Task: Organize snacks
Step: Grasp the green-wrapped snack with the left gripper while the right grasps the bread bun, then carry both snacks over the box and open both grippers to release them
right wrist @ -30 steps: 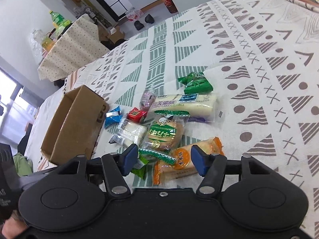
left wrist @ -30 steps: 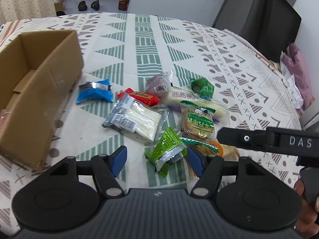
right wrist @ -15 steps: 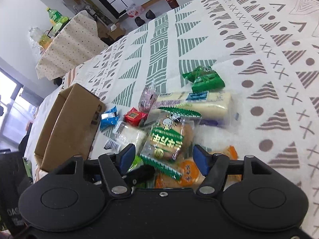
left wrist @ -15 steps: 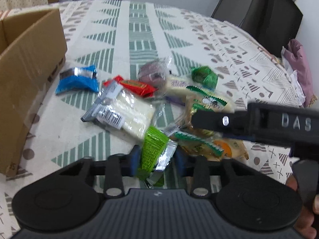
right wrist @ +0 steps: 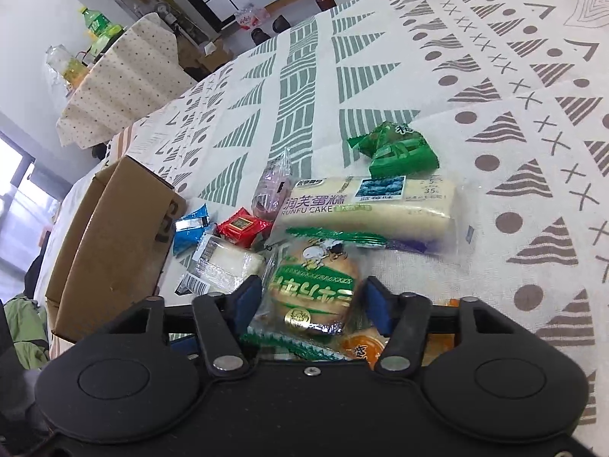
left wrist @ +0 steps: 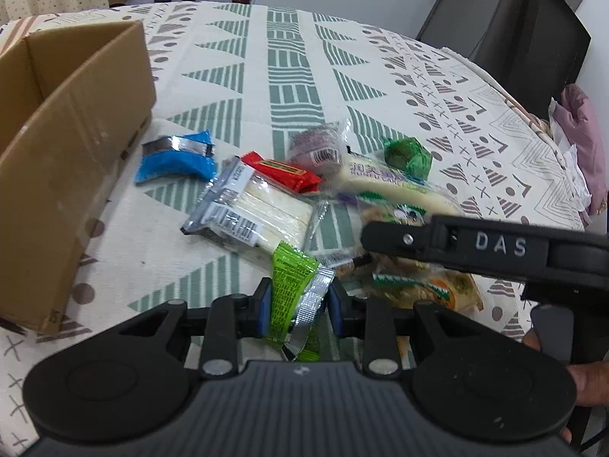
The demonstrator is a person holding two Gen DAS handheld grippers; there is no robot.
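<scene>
Snack packets lie in a heap on the patterned tablecloth (left wrist: 285, 57), right of an open cardboard box (left wrist: 68, 114). My left gripper (left wrist: 297, 304) is shut on a lime green packet (left wrist: 293, 285), which stands up between its blue pads. My right gripper (right wrist: 312, 301) is open, its fingers on either side of a green-labelled bun packet (right wrist: 316, 285) that lies on an orange packet (right wrist: 361, 346). Farther off lie a long Runfu cake (right wrist: 365, 205), a dark green packet (right wrist: 399, 148), a purple one (right wrist: 270, 186), a red one (left wrist: 281, 171), a blue one (left wrist: 175, 160) and a white cake packet (left wrist: 259, 213).
A black bar marked DAS (left wrist: 495, 245), part of the right-hand tool, crosses over the right side of the heap. A black chair (left wrist: 533, 38) and pink cloth (left wrist: 582, 133) stand past the table's right edge. Another table with a dotted cloth (right wrist: 121, 76) is behind.
My left gripper moved forward and closed on the lime green packet, lifting its end. My right gripper moved forward over the heap until its fingers came to either side of the bun packet.
</scene>
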